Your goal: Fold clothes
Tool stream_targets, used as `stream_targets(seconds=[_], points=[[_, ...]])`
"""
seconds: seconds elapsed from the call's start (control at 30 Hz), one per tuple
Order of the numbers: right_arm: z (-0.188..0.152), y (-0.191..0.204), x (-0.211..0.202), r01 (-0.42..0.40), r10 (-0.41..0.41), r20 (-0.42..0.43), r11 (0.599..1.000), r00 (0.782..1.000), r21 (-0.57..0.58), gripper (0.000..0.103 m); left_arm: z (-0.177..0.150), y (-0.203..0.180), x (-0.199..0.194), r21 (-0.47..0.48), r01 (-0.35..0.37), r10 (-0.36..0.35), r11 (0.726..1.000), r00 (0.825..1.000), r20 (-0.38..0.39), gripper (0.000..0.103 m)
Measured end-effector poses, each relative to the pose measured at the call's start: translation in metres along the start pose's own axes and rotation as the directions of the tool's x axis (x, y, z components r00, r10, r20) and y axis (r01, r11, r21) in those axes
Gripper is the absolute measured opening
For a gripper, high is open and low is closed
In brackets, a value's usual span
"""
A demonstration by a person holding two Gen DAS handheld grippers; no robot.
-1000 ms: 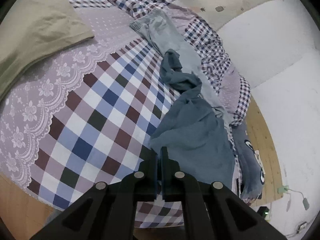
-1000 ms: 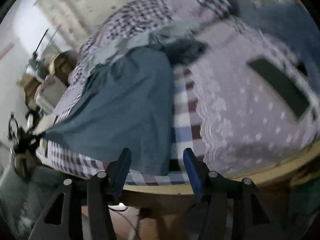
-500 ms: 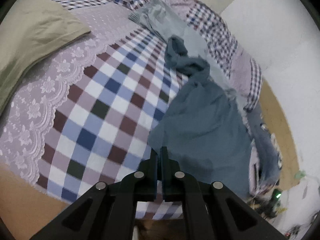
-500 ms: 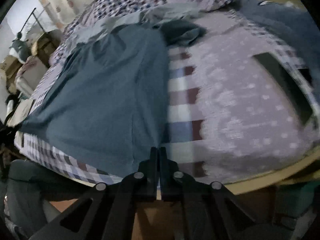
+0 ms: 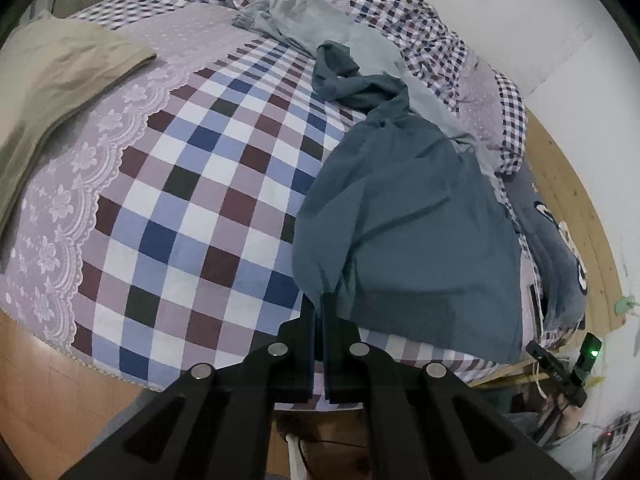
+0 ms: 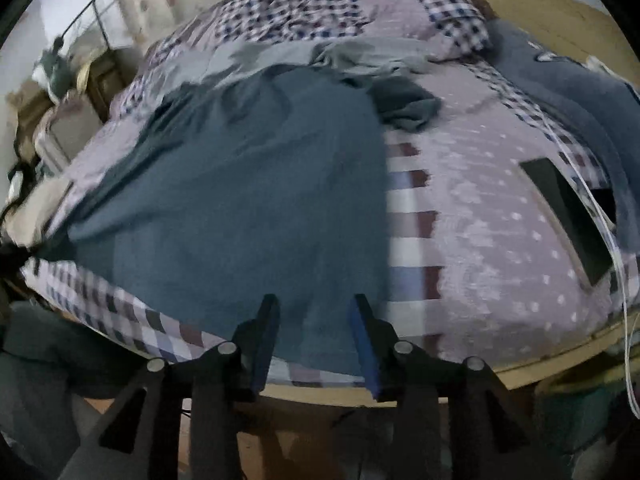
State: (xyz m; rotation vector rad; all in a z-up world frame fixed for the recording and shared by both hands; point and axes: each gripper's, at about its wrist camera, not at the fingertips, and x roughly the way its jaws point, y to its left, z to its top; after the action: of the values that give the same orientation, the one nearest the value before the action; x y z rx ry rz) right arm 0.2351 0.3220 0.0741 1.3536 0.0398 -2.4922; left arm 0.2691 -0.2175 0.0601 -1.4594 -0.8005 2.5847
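Note:
A dark teal-blue garment lies spread on the checked bedspread, its far end bunched up. My left gripper is shut on the garment's near left corner at the bed's front edge. In the right wrist view the same garment covers the left half of the bed. My right gripper is open, its fingers standing either side of the garment's near hem without holding it.
A beige folded cloth lies at the far left. Pale grey trousers lie behind the garment. A dark blue printed garment hangs at the right edge. A dark flat rectangle and a white cable lie on the lace part.
My right gripper, shut on the hem half a second ago, has opened and let go. My left gripper stays shut on the corner; the garment lies flatter.

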Motion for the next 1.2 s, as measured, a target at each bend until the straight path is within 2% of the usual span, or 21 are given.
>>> stream_targets(seconds=[0.13, 0.27, 0.33, 0.37, 0.53, 0.7, 0.8, 0.83, 0.87, 0.9, 0.93, 0.97, 1.03, 1.07, 1.13, 1.17, 1.2], points=[[-0.01, 0.008, 0.014, 0.064, -0.065, -0.025, 0.997, 0.998, -0.038, 0.039, 0.0, -0.004, 0.002, 0.025, -0.019, 0.018, 1.0, 1.0, 0.008, 0.001], [-0.012, 0.004, 0.025, 0.079, -0.081, -0.046, 0.996, 0.996, -0.035, 0.037, 0.002, -0.002, 0.001, 0.013, -0.014, 0.014, 1.0, 1.0, 0.016, 0.001], [-0.014, 0.007, 0.029, 0.096, -0.099, -0.05, 0.994, 0.994, -0.06, 0.018, 0.002, -0.002, 0.001, 0.015, -0.014, 0.014, 1.0, 1.0, 0.015, 0.001], [-0.015, 0.009, 0.033, 0.11, -0.115, -0.057, 0.991, 0.992, -0.077, 0.001, 0.002, -0.003, 0.002, 0.02, -0.016, 0.016, 1.0, 1.0, 0.013, 0.001], [-0.017, 0.01, 0.026, 0.137, -0.14, -0.033, 0.986, 0.99, -0.094, 0.0, 0.002, -0.008, 0.005, 0.032, -0.021, 0.021, 0.999, 1.0, 0.001, 0.001], [-0.011, -0.018, -0.021, 0.131, -0.133, 0.084, 0.991, 0.988, 0.021, 0.0, -0.002, -0.014, 0.001, 0.055, -0.02, 0.02, 0.998, 1.0, 0.003, 0.001], [-0.008, -0.042, -0.037, 0.161, -0.171, 0.106, 0.982, 0.98, 0.097, 0.0, -0.007, -0.021, 0.001, 0.088, 0.02, -0.018, 0.996, 0.999, -0.028, 0.003], [-0.008, -0.051, -0.041, 0.174, -0.187, 0.106, 0.977, 0.977, 0.121, 0.0, -0.009, -0.024, 0.002, 0.097, 0.038, -0.034, 0.995, 0.998, -0.045, 0.01], [-0.009, -0.062, -0.043, 0.174, -0.191, 0.106, 0.973, 0.976, 0.154, 0.0, -0.01, -0.026, 0.003, 0.108, 0.042, -0.036, 0.993, 0.998, -0.055, 0.024], [-0.01, -0.073, -0.046, 0.165, -0.189, 0.105, 0.966, 0.976, 0.198, 0.0, -0.011, -0.029, 0.005, 0.119, 0.045, -0.037, 0.992, 0.997, -0.065, 0.032], [-0.012, -0.083, -0.047, 0.157, -0.185, 0.102, 0.959, 0.977, 0.236, 0.0, -0.012, -0.031, 0.006, 0.129, 0.048, -0.038, 0.99, 0.996, -0.075, 0.049], [-0.013, -0.091, -0.046, 0.151, -0.181, 0.092, 0.952, 0.979, 0.266, 0.0, -0.011, -0.031, 0.005, 0.127, 0.06, -0.051, 0.99, 0.996, -0.072, 0.058], [-0.014, -0.092, -0.047, 0.129, -0.161, 0.095, 0.952, 0.982, 0.278, 0.0, -0.009, -0.028, 0.003, 0.108, 0.081, -0.075, 0.991, 0.995, -0.059, 0.059], [-0.013, -0.088, -0.047, 0.106, -0.138, 0.104, 0.958, 0.985, 0.267, 0.003, -0.009, -0.025, 0.001, 0.088, 0.08, -0.076, 0.993, 0.996, -0.051, 0.064], [-0.01, -0.071, -0.041, 0.051, -0.076, 0.112, 0.977, 0.991, 0.208, 0.004, -0.005, -0.014, -0.002, 0.036, 0.088, -0.087, 0.995, 0.996, -0.029, 0.069], [-0.008, -0.061, -0.038, 0.029, -0.049, 0.112, 0.984, 0.993, 0.174, 0.006, -0.004, -0.01, -0.004, 0.018, 0.092, -0.092, 0.996, 0.996, -0.014, 0.069], [-0.007, -0.05, -0.034, 0.012, -0.026, 0.106, 0.991, 0.994, 0.137, 0.014, -0.003, -0.008, -0.005, 0.005, 0.097, -0.097, 0.995, 0.995, 0.001, 0.069]])
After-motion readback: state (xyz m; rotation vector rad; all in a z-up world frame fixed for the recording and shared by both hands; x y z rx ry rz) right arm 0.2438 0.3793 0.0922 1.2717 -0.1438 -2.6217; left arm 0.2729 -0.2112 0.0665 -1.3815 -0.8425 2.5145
